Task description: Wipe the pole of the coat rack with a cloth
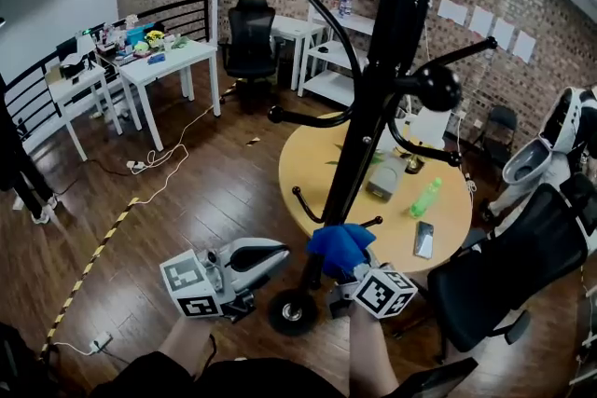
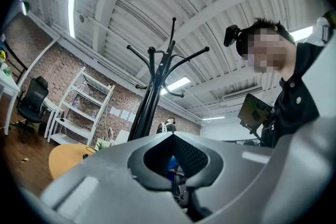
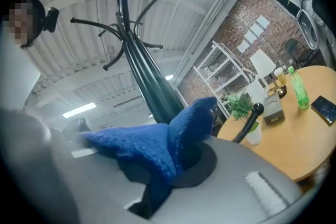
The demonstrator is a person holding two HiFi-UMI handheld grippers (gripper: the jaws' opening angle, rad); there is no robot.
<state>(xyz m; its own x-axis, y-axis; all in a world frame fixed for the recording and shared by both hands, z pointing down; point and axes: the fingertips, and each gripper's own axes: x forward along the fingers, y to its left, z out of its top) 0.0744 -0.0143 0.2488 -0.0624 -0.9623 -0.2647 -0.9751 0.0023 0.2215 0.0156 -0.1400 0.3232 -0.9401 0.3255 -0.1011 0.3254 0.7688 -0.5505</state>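
Note:
The black coat rack pole [image 1: 368,121] rises from low centre to the top of the head view, with curved hooks branching off it. My right gripper [image 1: 345,264] is shut on a blue cloth [image 1: 338,242], which is pressed against the pole's lower part. In the right gripper view the cloth [image 3: 152,150] bunches out of the shut jaws, with the pole [image 3: 149,84] just behind it. My left gripper [image 1: 270,254] hangs just left of the pole's foot [image 1: 292,312], jaws shut with nothing in them. The left gripper view looks up at the rack [image 2: 155,89].
A round yellow table [image 1: 448,242] behind the rack carries a green bottle [image 1: 425,198], a phone [image 1: 423,239] and a grey box [image 1: 385,179]. A black office chair [image 1: 504,280] stands at the right. White desks [image 1: 163,65], shelves [image 1: 340,23] and a floor cable [image 1: 154,163] lie further off.

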